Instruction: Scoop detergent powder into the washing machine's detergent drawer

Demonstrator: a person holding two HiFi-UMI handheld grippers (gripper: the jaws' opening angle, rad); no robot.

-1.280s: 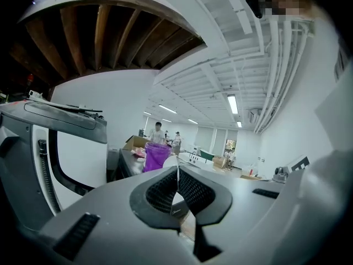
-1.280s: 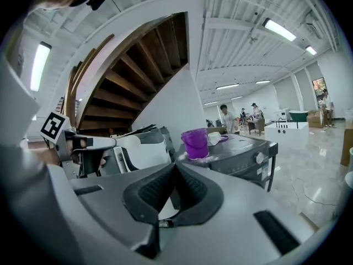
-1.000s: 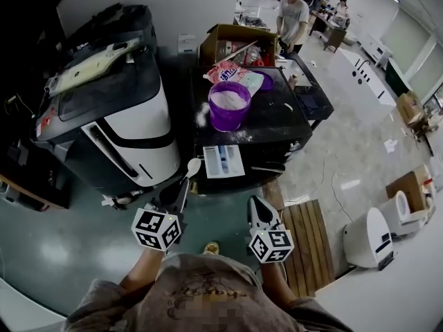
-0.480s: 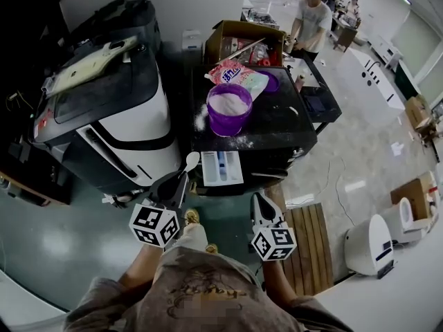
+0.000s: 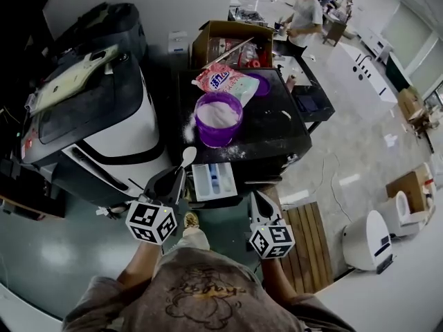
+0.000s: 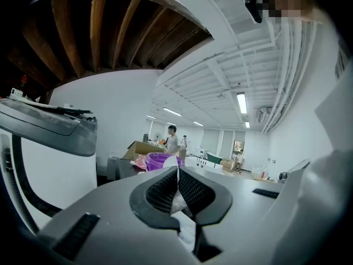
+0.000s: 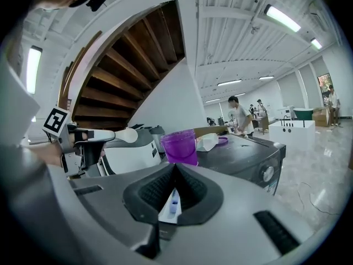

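The left hand-held gripper (image 5: 178, 180) is clamped on the handle of the white spoon (image 5: 187, 157), with the bowl poking out ahead of its jaws. The right hand-held gripper (image 5: 255, 200) is pinched together on nothing. The detergent drawer (image 5: 213, 181) stands pulled out just ahead, between the two. The purple tub (image 5: 219, 138) of powder (image 5: 218, 114) sits beyond it on the washing machine (image 5: 277, 126). That spoon looks like light, stiff plastic, so a hold low on the handle suits it. Keep the bowl level once it's loaded, because loose powder spills easily. Compared with a second ago, the drawer and tub sit nearer both grippers, so the person has stepped in.
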